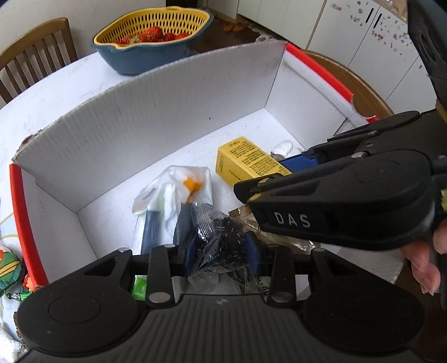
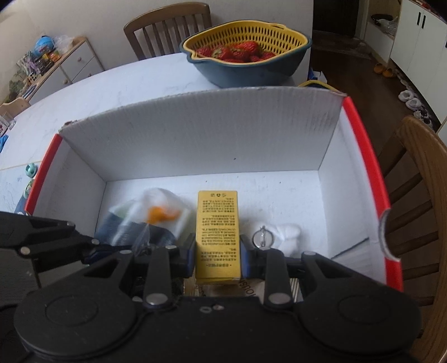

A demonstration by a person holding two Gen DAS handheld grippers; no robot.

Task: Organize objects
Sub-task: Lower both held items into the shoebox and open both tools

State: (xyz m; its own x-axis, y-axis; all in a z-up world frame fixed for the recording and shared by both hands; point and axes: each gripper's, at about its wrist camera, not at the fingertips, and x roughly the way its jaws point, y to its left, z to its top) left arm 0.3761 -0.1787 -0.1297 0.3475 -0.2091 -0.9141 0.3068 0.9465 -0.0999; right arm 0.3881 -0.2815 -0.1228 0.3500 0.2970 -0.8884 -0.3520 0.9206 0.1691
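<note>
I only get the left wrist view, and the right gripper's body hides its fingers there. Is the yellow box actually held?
Observer: Yes. In the right wrist view both fingers press the yellow box from its sides.
Operator: What lies right of it?
Observer: A round metal piece against a white lump, on the floor of the carton.
Operator: Any free floor past that?
Observer: Yes, the floor is bare from the lump to the carton's right wall.

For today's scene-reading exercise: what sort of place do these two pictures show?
Most likely a home dining area: wooden dining chair, colander of strawberries on a white table, white cupboards behind.
</note>
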